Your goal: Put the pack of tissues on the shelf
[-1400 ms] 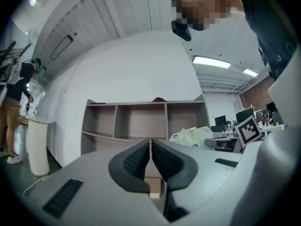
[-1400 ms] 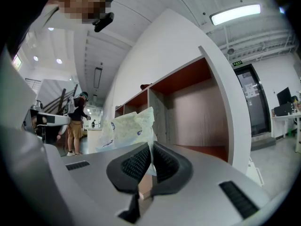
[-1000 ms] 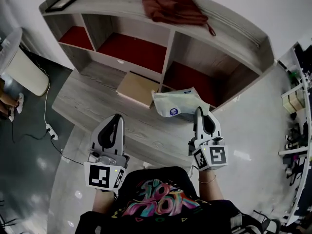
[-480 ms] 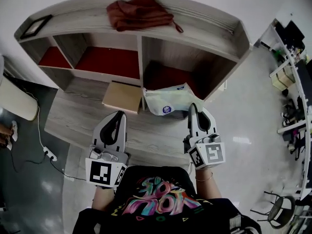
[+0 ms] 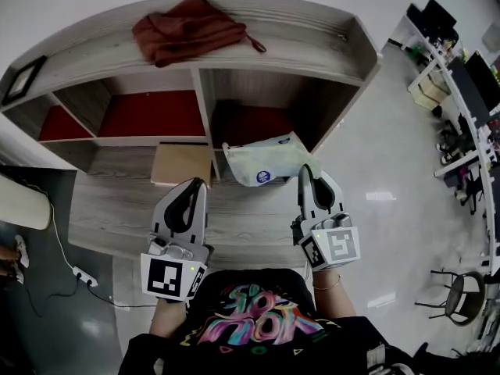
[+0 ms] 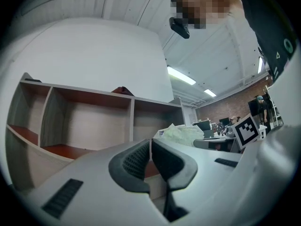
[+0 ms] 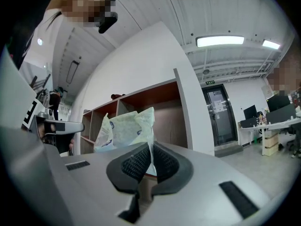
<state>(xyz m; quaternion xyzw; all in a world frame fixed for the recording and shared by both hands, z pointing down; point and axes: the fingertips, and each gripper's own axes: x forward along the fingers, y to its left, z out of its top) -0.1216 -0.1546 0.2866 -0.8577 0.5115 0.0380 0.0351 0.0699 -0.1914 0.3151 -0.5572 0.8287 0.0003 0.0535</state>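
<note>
The right gripper [image 5: 304,172] is closed tightly on a thin edge of the pale green plastic pack of tissues [image 5: 262,161] – the wrapper is pinched between the ribbed black pads, and the bulk of the pack stands out beyond the jaw tips. The pack is held in front of the opening of the right-hand compartment of the grey wooden shelf with red-lined bays [image 5: 312,36]; whether it touches the shelf cannot be told. The left gripper [image 5: 194,186] is held level beside the right one, its jaws brought together with nothing between them. A flat tan cardboard box [image 5: 181,162] is seen just left of the pack, and a crumpled dark red cloth [image 5: 183,31] lies on the shelf's top board.
</note>
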